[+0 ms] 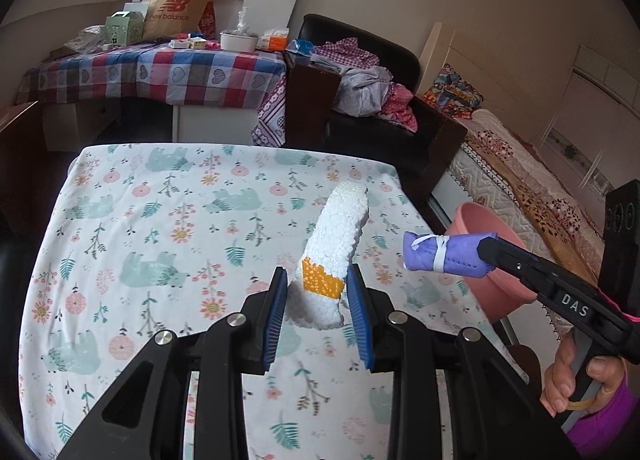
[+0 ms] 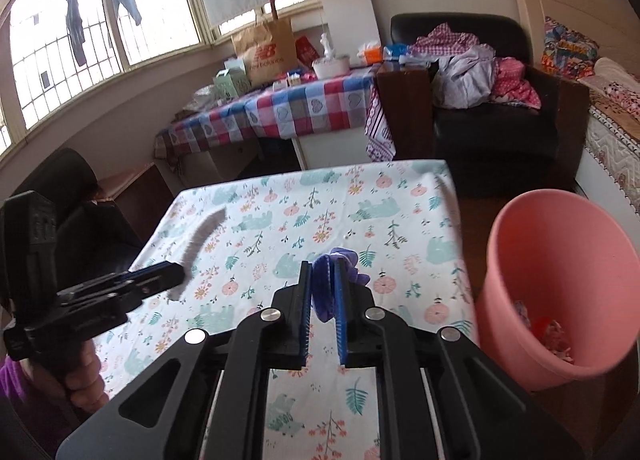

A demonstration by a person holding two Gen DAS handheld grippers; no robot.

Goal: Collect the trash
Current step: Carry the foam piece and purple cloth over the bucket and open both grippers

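The pink bin stands on the floor just right of the table, so both loads should be carried right and let go only once fully over its open rim. The left gripper clasps a white foam strip near its lower end; the strip's long axis rises away, leaning slightly right. The right gripper, clenched on a rolled purple cloth, holds it lengthwise, free end pointing left, near the bin.
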